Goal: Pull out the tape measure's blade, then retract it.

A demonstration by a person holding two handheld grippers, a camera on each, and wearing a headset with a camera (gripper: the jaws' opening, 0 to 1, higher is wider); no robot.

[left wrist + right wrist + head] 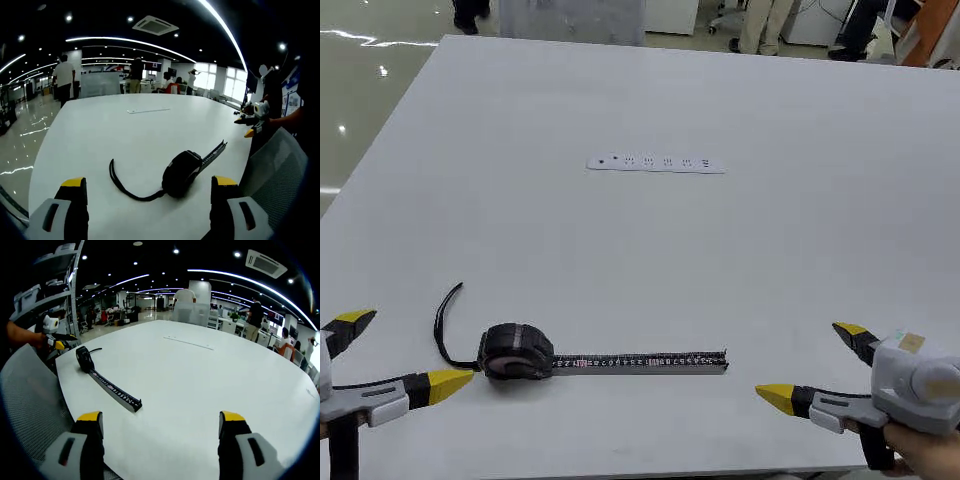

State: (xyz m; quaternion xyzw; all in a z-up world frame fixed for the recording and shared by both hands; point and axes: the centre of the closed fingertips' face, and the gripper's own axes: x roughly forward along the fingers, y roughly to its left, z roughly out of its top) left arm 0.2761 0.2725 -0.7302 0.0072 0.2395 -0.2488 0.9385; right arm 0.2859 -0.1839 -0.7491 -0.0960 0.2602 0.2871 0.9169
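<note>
A black tape measure point(516, 351) lies near the table's front edge, its blade point(640, 361) drawn out to the right and its wrist strap point(444, 320) curling to the left. My left gripper point(398, 355) stands open just left of the case point(183, 173), touching nothing. My right gripper point(812, 365) is open too, a short way right of the blade's end hook point(136, 405). In the right gripper view the case point(84, 359) sits at the far left with the blade point(112, 388) running toward me.
A white power strip point(656, 163) lies flat at the middle of the white table point(800, 230). People stand beyond the far edge point(64, 75). A mesh chair back point(30, 405) is close to the table's near edge.
</note>
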